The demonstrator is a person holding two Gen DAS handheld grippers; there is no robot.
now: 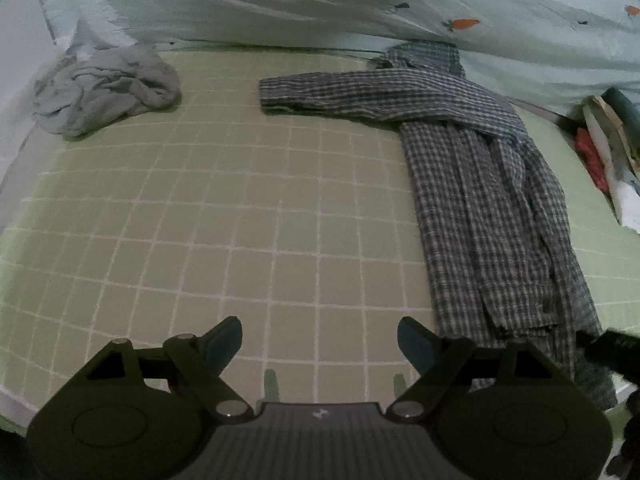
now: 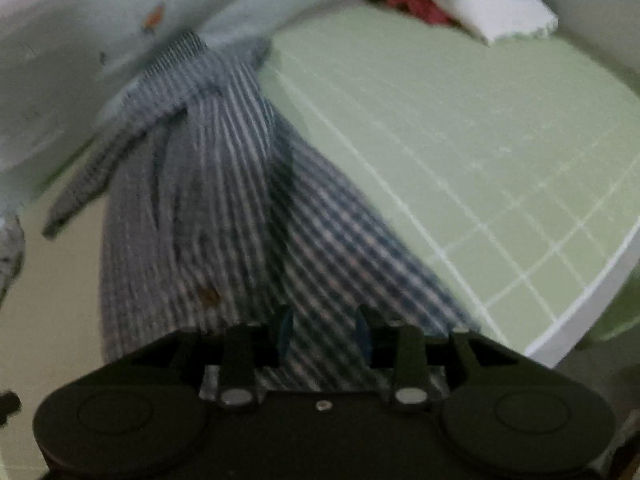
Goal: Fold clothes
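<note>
A blue-grey checked shirt lies on the green gridded mat, folded lengthwise into a narrow strip, with one sleeve stretched out to the left at the far end. My left gripper is open and empty above bare mat, just left of the shirt's near hem. In the right wrist view the shirt fills the middle, blurred. My right gripper is over the shirt's near end with its jaws partly apart and cloth between them; whether they pinch it I cannot tell.
A crumpled grey garment lies at the mat's far left. A pale bedsheet with carrot prints runs along the back. A stack of folded clothes, also in the right wrist view, sits at the right. The mat's white edge is close on the right.
</note>
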